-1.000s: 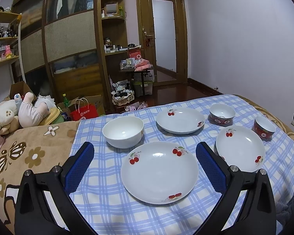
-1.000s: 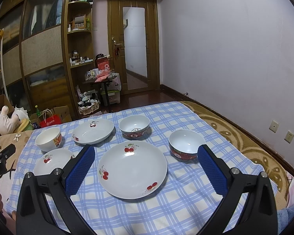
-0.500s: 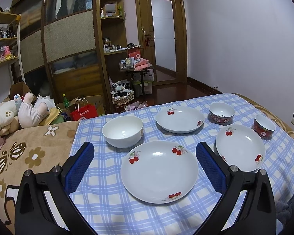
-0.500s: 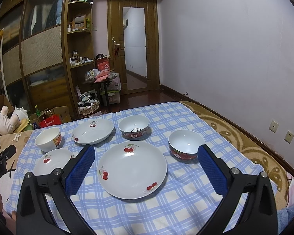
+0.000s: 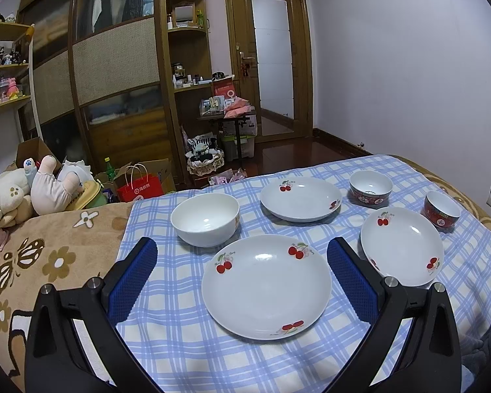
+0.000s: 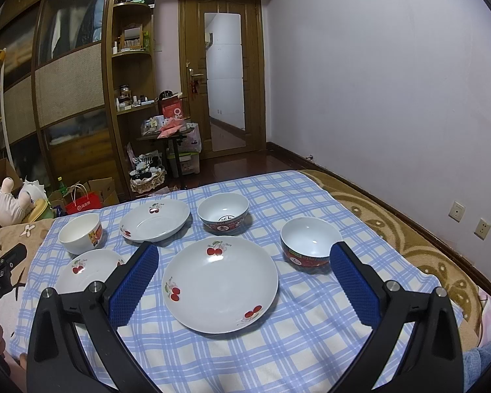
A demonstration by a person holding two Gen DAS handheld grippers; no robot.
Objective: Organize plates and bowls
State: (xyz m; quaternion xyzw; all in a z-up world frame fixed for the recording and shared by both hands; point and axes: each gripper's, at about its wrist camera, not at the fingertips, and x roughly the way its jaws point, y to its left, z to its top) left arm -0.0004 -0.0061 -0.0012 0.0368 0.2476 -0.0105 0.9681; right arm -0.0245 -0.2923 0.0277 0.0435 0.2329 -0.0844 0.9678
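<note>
1. Both claws, left claw and right claw, are held apart, empty.
2. Three cherry plates and three bowls lie separate on the checked cloth.
3. One plate rim should be pinched squarely before stacking.

Black tool, blue textured pads, silver screws

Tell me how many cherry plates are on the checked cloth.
3. One plate lies nearest the left gripper, one plate sits to its right by the red bowls, and one plate sits farther back, between the white bowl and a red bowl. None looks hidden.
</note>
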